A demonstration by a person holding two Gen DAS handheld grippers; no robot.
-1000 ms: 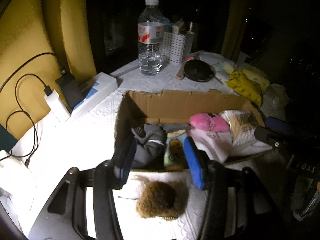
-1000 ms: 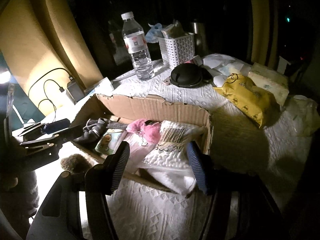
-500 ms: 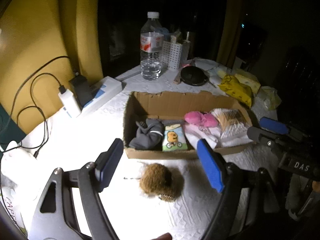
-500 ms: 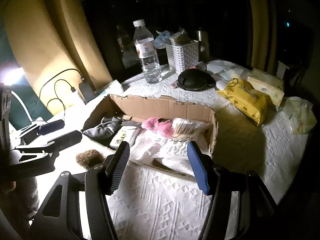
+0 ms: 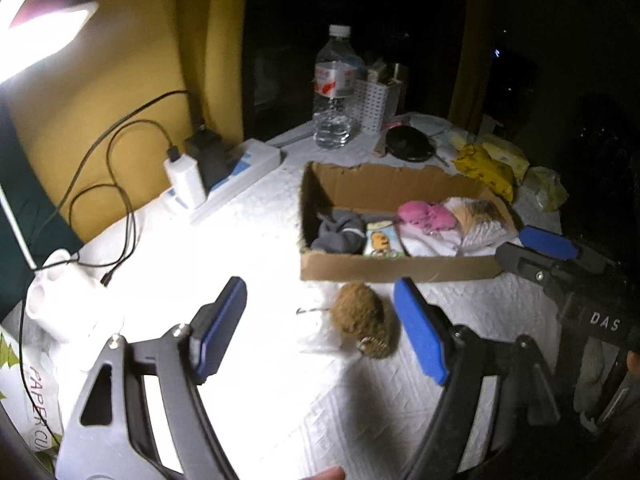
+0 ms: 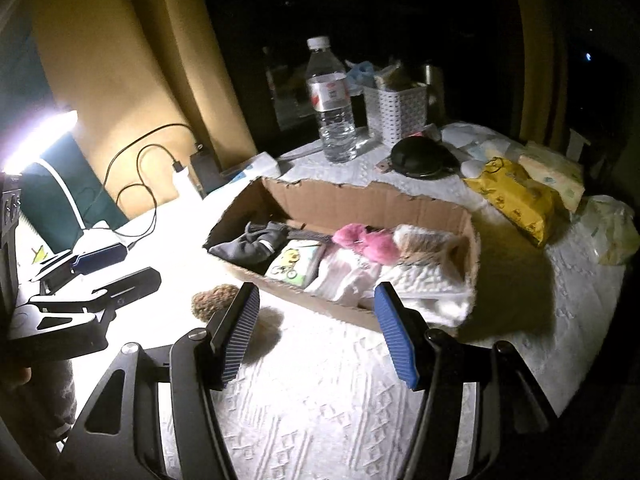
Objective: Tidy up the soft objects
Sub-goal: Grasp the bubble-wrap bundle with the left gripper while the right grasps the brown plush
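A cardboard box sits on the white cloth. It holds a grey sock, a cartoon packet, a pink soft thing and white cloths. A brown fuzzy ball lies on the cloth just outside the box's near wall. My left gripper is open and empty, above the ball and to its near side. My right gripper is open and empty before the box's near wall.
A water bottle, a white basket and a black round case stand behind the box. A power strip with chargers lies left. Yellow packets lie right. A bright lamp glares at left.
Both grippers pulled back from the box and rose. The left gripper's jaws opened wider. The brown ball stayed on the cloth.
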